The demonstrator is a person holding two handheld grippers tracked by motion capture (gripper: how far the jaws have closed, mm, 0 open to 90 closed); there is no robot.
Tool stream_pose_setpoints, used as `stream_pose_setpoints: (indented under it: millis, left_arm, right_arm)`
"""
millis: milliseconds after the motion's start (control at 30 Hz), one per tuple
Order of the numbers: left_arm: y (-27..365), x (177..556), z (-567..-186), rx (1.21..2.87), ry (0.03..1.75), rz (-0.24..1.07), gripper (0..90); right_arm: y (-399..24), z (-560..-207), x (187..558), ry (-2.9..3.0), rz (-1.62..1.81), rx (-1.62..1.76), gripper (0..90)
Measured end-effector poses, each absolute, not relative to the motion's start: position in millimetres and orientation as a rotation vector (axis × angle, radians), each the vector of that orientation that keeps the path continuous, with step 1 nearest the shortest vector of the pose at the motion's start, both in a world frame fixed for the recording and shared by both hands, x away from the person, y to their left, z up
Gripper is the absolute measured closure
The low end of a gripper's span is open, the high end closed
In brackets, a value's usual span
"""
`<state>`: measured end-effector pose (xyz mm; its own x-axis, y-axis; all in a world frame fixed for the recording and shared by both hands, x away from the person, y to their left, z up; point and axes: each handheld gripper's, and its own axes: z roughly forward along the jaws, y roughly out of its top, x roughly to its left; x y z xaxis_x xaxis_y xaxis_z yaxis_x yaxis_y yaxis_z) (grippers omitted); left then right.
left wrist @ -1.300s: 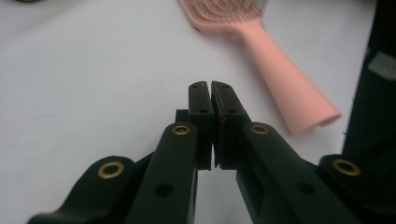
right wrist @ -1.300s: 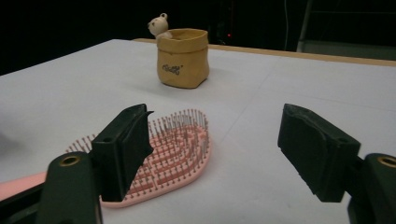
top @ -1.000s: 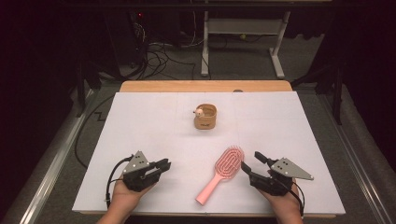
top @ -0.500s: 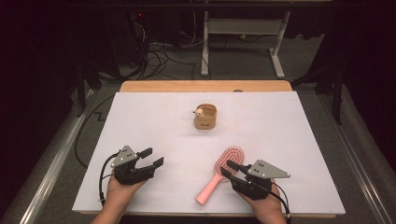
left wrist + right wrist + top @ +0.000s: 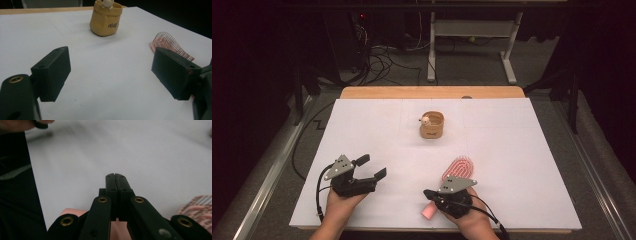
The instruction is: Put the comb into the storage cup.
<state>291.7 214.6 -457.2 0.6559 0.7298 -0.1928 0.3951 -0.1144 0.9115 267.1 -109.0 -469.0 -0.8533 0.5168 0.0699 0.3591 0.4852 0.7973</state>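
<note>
A white table (image 5: 512,150) spreads out below, with a small tan pouch (image 5: 432,125) standing upright near its middle, toward the far side, well apart from both hands. A pink hairbrush (image 5: 458,169) lies flat at the near right, bristles up, its head pointing far and its handle end toward the near edge. The right gripper (image 5: 428,192) sits over the handle part of the brush, pointing left; its jaws have just been closing and now meet pad to pad with nothing between them, the brush lying under and behind them in the right gripper view. The left gripper (image 5: 371,167) hovers over bare table at the near left; its jaws have just been opening and stand wide, holding and touching nothing.
</note>
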Motion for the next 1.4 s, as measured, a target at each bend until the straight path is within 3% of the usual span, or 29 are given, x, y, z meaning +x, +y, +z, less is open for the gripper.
stream_pose_setpoints:
  millis: [800,1400]
  left_arm:
    - [210.4,287.3,-456.1,1.719,0.881,0.331,14.9]
    - [206.5,287.9,-457.5,1.745,0.874,0.324,15.1]
  right_arm:
    - [-116.3,-462.9,260.5,2.745,1.134,0.667,90.0]
    - [-168.8,-459.3,256.2,2.741,1.037,0.745,90.0]
